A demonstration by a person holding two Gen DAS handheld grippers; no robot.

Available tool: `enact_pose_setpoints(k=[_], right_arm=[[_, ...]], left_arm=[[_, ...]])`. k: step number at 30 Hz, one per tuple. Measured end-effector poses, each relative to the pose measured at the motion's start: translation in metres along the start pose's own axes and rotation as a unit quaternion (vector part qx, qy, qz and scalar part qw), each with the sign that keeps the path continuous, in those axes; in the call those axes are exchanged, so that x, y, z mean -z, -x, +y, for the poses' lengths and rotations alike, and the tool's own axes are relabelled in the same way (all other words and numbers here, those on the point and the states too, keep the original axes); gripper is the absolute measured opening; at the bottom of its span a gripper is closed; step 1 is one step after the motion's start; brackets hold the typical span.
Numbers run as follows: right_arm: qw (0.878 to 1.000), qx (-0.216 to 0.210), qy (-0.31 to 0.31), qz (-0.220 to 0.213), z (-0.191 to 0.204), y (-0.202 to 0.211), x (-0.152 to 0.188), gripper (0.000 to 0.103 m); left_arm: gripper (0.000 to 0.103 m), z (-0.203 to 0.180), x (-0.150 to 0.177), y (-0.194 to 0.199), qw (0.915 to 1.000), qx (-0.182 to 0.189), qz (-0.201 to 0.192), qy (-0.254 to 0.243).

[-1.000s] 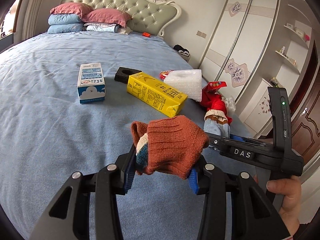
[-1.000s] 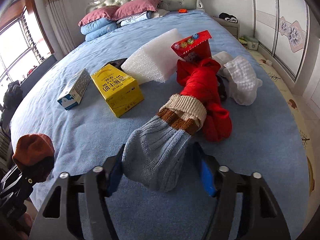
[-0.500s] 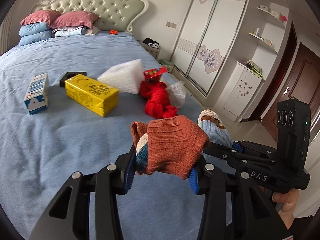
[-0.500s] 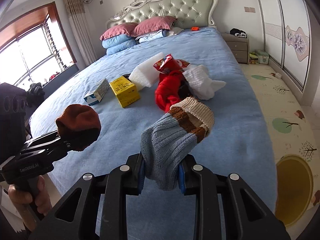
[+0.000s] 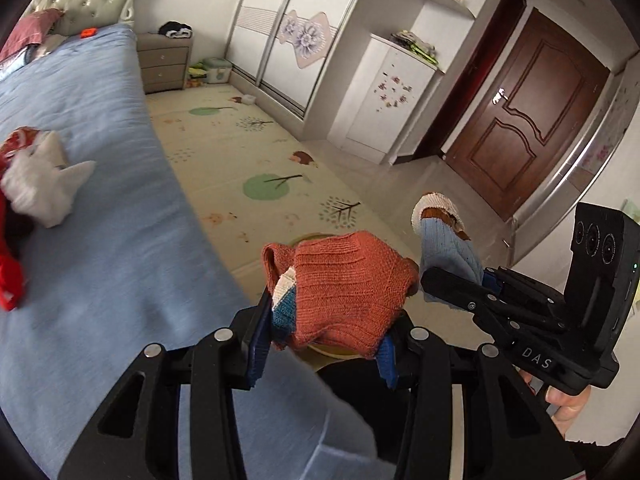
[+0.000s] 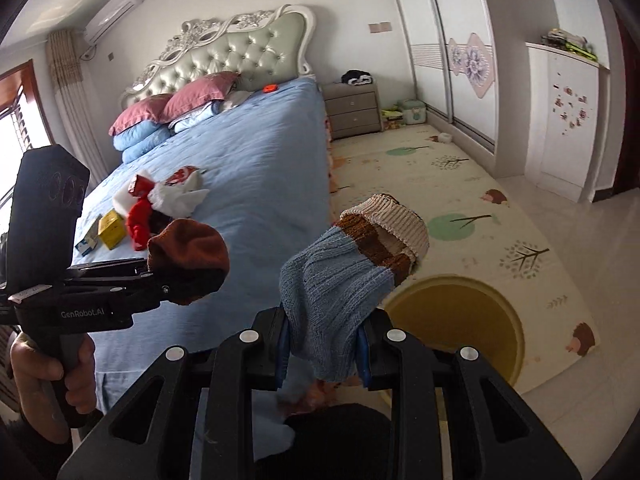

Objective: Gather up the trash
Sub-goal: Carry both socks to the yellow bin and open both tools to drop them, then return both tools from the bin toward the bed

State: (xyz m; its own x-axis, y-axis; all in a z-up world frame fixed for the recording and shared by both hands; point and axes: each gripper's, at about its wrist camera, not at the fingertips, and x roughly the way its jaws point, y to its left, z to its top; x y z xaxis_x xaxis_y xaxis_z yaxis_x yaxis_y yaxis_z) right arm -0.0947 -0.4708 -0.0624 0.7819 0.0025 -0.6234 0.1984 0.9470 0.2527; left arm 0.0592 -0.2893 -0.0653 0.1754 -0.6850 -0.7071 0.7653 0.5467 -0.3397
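Two views show your two grippers, each carrying a sock beside the bed.

Left wrist view: your left gripper (image 5: 324,340) has its fingers (image 5: 256,336) pressed narrow on a rust-orange sock (image 5: 344,292), bunched between the blue pads with a white and teal patch showing at its left edge. To the right, your right gripper (image 5: 460,284) reaches in from the side, a light blue sock (image 5: 444,240) with a brown and cream cuff standing up from it; your hand (image 5: 568,404) grips its handle at the lower right. Left of the fingers lies the blue bed (image 5: 100,240), with a white cloth (image 5: 40,184) and a red garment (image 5: 10,276) near the frame's left edge. Behind the orange sock a yellow bin (image 5: 316,238) is mostly hidden. A patterned play mat (image 5: 248,152) covers the floor toward the wardrobe and a brown door (image 5: 532,108).

Right wrist view: your right gripper (image 6: 322,356) has just been closing its fingers (image 6: 280,344), and they now clamp the toe end of the light blue sock (image 6: 340,276), whose cuff points up and right. Just beyond it, on the play mat (image 6: 460,200), stands the round yellow bin (image 6: 460,320), open-topped. At left, your left gripper (image 6: 176,276) holds the rust-orange sock (image 6: 188,252) over the bed's edge. On the bed (image 6: 260,168) farther back lie the red garment (image 6: 138,224), the white cloth (image 6: 180,196), a yellow carton (image 6: 111,230) and a small blue and white box (image 6: 88,240), close together.
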Motion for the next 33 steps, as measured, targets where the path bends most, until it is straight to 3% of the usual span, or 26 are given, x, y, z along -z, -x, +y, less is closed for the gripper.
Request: enact_pose_setpoints(k=[6,11,18,21,22,23,24,25,33], right_arm=[[0.998,0.056,-0.029,0.027,-0.069,-0.003,0.018,0.026],[0.994,0.064,-0.055,0.063,-0.111,-0.028,0.032,0.026],[0.989,0.068,-0.087,0.101,-0.144,-0.069,0.042,0.028],[0.987,0.068,-0.084,0.123,-0.147,-0.085,0.041,0.035],[0.986,0.07,-0.082,0.124,-0.148,-0.09,0.041,0.043],[0.986,0.074,-0.08,0.125,-0.148,-0.093,0.042,0.061],[0.986,0.081,-0.077,0.122,-0.148,-0.095,0.043,0.07],[0.986,0.09,-0.072,0.121,-0.147,-0.097,0.045,0.07],[0.986,0.084,-0.087,0.117,-0.152,-0.092,0.06,0.07]], left_arm=[[0.044,-0.04,-0.035,-0.085,0.997,0.035,0.069,-0.001],[0.044,-0.061,-0.052,-0.163,0.9898,0.022,0.14,0.015],[0.044,-0.054,-0.06,-0.238,0.9763,0.005,0.215,0.025],[0.048,-0.045,-0.059,-0.253,0.9727,0.015,0.229,0.037],[0.054,-0.043,-0.059,-0.257,0.9715,0.02,0.232,0.043],[0.067,-0.041,-0.06,-0.26,0.9708,0.023,0.234,0.046],[0.075,-0.041,-0.061,-0.26,0.9712,0.02,0.233,0.048],[0.086,-0.039,-0.061,-0.26,0.9726,0.012,0.227,0.048],[0.089,-0.027,-0.064,-0.257,0.9767,-0.039,0.204,0.052]])
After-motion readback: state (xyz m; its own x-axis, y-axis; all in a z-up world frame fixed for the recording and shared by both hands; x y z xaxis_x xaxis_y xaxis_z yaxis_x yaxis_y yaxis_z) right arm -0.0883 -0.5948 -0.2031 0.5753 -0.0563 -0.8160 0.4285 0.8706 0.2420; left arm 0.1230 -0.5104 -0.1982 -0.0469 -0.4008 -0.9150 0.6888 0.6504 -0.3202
